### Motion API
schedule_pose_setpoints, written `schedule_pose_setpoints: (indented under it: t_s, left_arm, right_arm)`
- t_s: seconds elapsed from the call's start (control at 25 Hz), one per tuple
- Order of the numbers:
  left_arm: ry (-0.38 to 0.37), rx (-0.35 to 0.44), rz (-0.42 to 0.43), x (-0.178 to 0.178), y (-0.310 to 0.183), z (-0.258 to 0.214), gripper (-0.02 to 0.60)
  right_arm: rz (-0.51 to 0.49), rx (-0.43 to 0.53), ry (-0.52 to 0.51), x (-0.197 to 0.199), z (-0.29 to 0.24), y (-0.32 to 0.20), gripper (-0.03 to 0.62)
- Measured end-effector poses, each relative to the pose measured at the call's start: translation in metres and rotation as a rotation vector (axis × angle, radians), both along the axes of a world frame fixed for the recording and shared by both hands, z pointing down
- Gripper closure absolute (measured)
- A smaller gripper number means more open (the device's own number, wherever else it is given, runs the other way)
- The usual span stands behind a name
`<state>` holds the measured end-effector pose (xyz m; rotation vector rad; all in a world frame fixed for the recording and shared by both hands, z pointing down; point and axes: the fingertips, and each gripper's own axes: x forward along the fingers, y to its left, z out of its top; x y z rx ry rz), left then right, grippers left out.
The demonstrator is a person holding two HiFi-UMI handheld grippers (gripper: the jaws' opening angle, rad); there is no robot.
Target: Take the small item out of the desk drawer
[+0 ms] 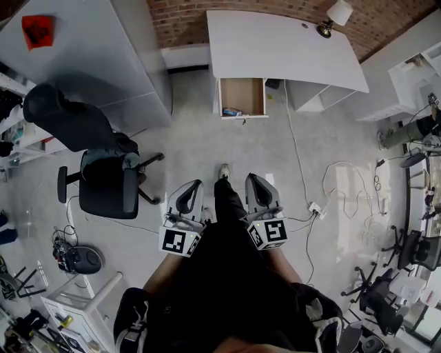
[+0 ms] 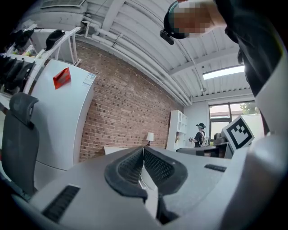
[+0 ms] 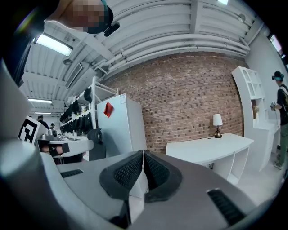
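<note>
A white desk stands against the brick wall ahead, and its wooden drawer is pulled out. A small blue and red item lies at the drawer's front left corner. My left gripper and right gripper are held close to my body, well back from the drawer, both shut with nothing between the pads. The left gripper and the right gripper point up and forward at the wall in their own views. The desk shows far off in the right gripper view.
A black office chair stands at my left. A tall white cabinet with a red tag fills the far left. White cables and a power strip trail over the floor at right. A lamp sits on the desk. More chairs crowd the right edge.
</note>
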<state>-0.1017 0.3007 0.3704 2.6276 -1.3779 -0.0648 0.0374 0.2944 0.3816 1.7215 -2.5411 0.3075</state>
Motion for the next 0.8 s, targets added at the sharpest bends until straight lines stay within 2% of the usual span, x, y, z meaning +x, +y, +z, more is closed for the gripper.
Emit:
schedule_pose_setpoints:
  t_s: [0.44, 0.6, 0.8]
  left_arm:
    - [-0.004, 0.022, -0.072, 0.041, -0.169, -0.024, 0.572]
    - [-0.026, 0.014, -0.086, 0.053, -0.202, -0.021, 0.572]
    - [-0.032, -0.031, -0.081, 0.057, -0.235, -0.002, 0.572]
  right_arm:
    - [-0.151, 0.014, 0.029, 0.027, 0.002, -0.186, 0.565]
    - [-0.171, -0.009, 0.080, 0.041, 0.025, -0.236, 0.565]
    - [-0.177, -0.068, 0.110, 0.048, 0.054, -0.272, 0.565]
